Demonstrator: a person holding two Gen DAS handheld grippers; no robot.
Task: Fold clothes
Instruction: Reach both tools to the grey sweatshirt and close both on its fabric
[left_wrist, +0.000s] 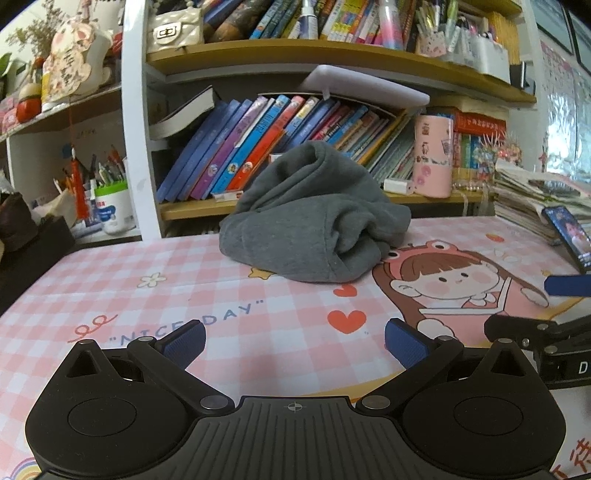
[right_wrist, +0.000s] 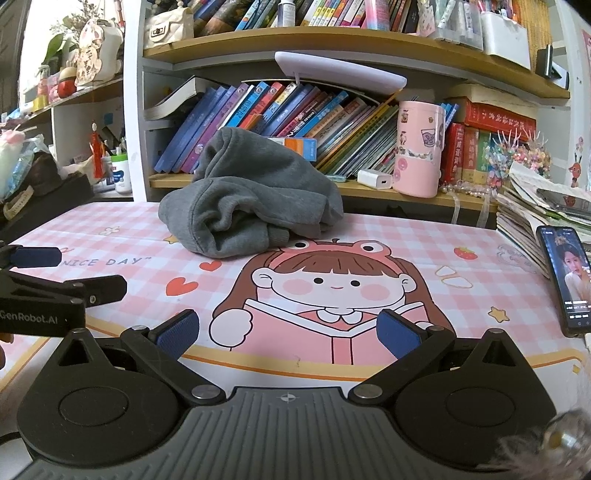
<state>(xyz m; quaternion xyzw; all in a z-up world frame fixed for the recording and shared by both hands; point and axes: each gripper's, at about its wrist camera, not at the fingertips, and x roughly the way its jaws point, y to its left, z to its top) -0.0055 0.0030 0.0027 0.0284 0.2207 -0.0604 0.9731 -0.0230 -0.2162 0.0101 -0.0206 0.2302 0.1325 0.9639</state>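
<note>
1. Grey sweatshirt (left_wrist: 314, 214) sits in a crumpled heap at the far side of the bench (left_wrist: 110, 280), just in front of the bookshelf (left_wrist: 332, 55)
2. Left hand-held gripper (left_wrist: 294, 345) hangs low over the pink checked mat, fingers spread wide, holding nothing
3. Right hand-held gripper (right_wrist: 288, 332) is likewise spread and empty, beside it
4. Phone (right_wrist: 565, 280) leans on stacked papers at the right

The pink checked mat (right_wrist: 369, 236) on the desk says "NICE DAY" in blue letters, next to red hearts. The black tongs (right_wrist: 55, 291) at the left edge of the right view say "GenRobot.AI" in white. The other black tongs (left_wrist: 565, 354) show just a white "D". The words on the books (right_wrist: 280, 110) are too small to read
</note>
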